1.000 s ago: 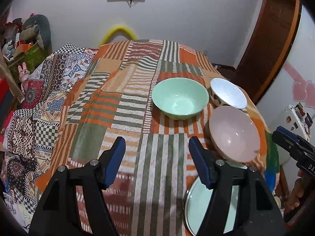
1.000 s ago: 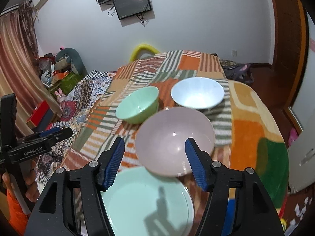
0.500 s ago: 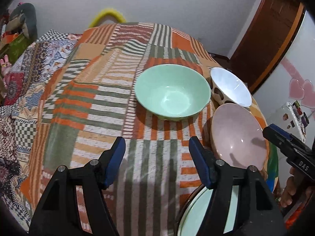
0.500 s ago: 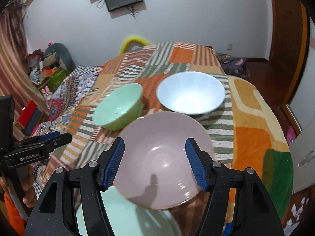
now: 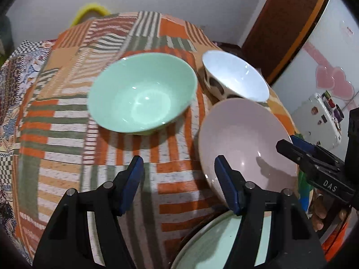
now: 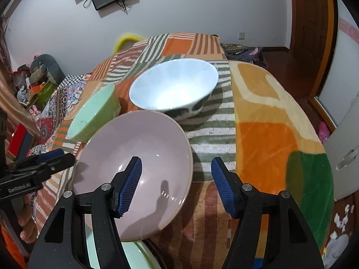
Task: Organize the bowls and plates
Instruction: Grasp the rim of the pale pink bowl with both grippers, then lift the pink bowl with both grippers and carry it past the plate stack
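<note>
Across my frames' centre: three glossy round bowls on a fuzzy patchwork blanket.
Pink bowl, mint bowl, white bowl; my left gripper and right gripper gape, holding nothing.

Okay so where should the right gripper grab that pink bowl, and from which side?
Grip the pink bowl by its thin rim on the right-hand edge, one finger inside the bowl and one outside. The right gripper, open, already straddles that edge from the near side; the white bowl crowds the far rim.

L gripper blk frame | blue ribbed fingers | silver screws
</note>
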